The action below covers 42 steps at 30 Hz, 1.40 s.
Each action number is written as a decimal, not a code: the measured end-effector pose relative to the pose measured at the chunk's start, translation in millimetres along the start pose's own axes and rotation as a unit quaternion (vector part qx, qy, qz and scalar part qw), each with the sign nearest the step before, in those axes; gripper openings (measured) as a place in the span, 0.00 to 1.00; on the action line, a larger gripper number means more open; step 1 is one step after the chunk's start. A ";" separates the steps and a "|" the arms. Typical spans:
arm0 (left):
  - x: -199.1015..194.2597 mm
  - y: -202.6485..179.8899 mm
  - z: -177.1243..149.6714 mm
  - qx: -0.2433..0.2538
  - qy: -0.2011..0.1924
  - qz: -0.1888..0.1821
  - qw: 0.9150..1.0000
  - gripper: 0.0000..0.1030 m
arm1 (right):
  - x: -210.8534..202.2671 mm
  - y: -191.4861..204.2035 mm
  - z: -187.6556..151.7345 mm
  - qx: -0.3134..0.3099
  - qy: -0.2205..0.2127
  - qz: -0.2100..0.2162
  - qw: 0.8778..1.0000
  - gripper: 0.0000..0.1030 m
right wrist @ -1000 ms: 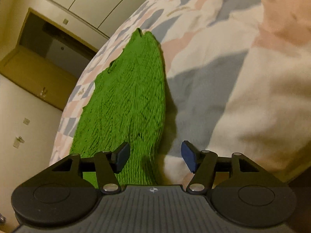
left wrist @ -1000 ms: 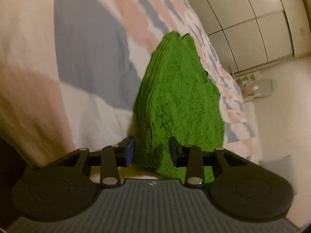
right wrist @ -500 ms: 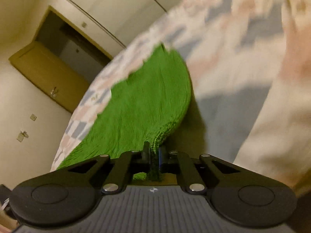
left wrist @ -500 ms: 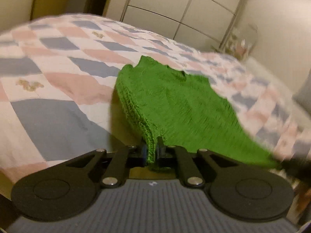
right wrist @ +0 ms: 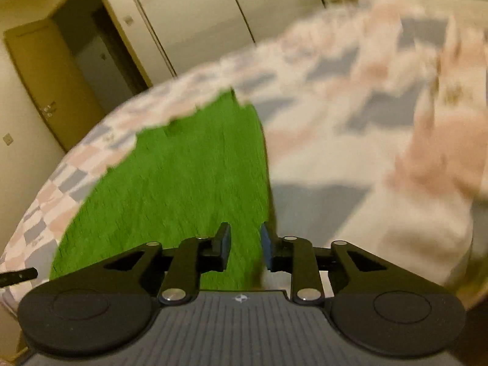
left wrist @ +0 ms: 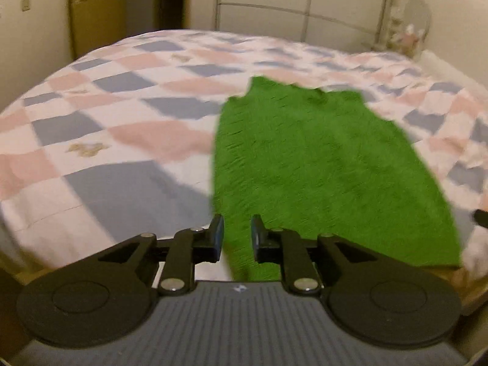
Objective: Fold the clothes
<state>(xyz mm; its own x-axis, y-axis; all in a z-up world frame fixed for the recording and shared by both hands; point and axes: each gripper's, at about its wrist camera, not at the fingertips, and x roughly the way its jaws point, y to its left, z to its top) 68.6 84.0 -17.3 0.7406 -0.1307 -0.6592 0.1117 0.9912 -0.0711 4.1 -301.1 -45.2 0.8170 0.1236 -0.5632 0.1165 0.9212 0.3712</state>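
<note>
A green knitted garment [left wrist: 320, 164] lies flat on a bed with a pink, grey and white checked cover [left wrist: 122, 140]. My left gripper [left wrist: 237, 239] is open with a narrow gap, just over the garment's near left corner, holding nothing. In the right wrist view the same garment [right wrist: 177, 177] lies ahead and to the left. My right gripper [right wrist: 245, 247] is open with a narrow gap over the garment's near right corner. This view is blurred.
White wardrobe doors [left wrist: 305, 6] and a wooden door [left wrist: 94, 9] stand behind the bed. The other gripper's tip shows at the right edge of the left wrist view [left wrist: 480, 216] and at the left edge of the right wrist view [right wrist: 18, 276].
Both grippers opened, letting go of the garment's near corners after being shut on them half a second ago. The garment now lies flat and both views have levelled out.
</note>
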 end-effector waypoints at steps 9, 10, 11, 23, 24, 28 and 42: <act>55.0 -23.3 -35.7 0.009 0.078 0.011 0.997 0.18 | 46.6 16.6 -44.6 -0.075 0.070 -0.004 0.995 0.23; 51.4 -23.2 -37.9 0.011 0.077 0.014 0.997 0.18 | 43.6 13.7 -48.9 -0.076 0.069 -0.004 0.995 0.23; 47.9 -22.9 -39.5 0.013 0.078 0.016 0.997 0.18 | 40.1 13.1 -49.2 -0.074 0.072 -0.006 0.995 0.23; -23.0 -43.8 -8.6 0.022 0.056 0.047 0.997 0.45 | -16.2 30.6 -23.4 -0.064 0.049 0.011 0.997 0.53; -28.1 -46.0 -6.7 0.022 0.054 0.047 0.997 0.46 | -21.0 32.2 -21.1 -0.064 0.047 0.013 0.997 0.53; -46.0 -54.7 -6.4 0.030 0.043 0.047 0.998 0.53 | -39.8 38.6 -12.5 -0.061 0.038 0.019 0.997 0.62; -80.0 -62.6 -13.3 0.042 0.023 0.050 0.998 0.65 | -66.0 50.1 -23.8 -0.073 0.034 -0.003 0.997 0.75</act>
<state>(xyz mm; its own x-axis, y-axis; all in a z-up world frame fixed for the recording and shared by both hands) -6.5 32.7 29.9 0.7194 -0.0273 -0.6940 0.0953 0.9936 0.0598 -57.4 -254.3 -7.0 0.7758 0.1372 -0.6159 0.0345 0.9654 0.2584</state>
